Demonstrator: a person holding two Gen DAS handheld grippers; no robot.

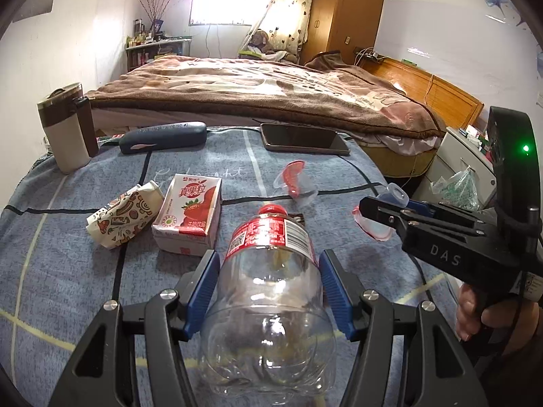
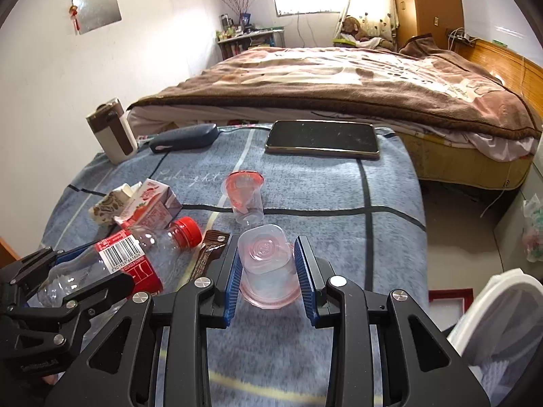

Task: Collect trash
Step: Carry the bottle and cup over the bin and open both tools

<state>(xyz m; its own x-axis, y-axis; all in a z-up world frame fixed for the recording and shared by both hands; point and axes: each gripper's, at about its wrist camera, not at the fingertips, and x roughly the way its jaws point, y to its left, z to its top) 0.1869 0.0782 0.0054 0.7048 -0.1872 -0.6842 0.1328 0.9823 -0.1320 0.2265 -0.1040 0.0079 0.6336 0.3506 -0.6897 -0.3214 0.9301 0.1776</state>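
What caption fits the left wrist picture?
Left hand-held gripper holding an empty plastic bottle over a blue blanket.

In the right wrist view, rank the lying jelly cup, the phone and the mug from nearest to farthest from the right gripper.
From the right gripper:
1. Jelly cup, lying just ahead, centre.
2. Phone, flat at the far edge, slightly right.
3. Mug, upright at the far left corner.

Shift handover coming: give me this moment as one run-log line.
left gripper: shut on plastic bottle | right gripper: shut on jelly cup | on blanket: second jelly cup, milk carton, wrapper
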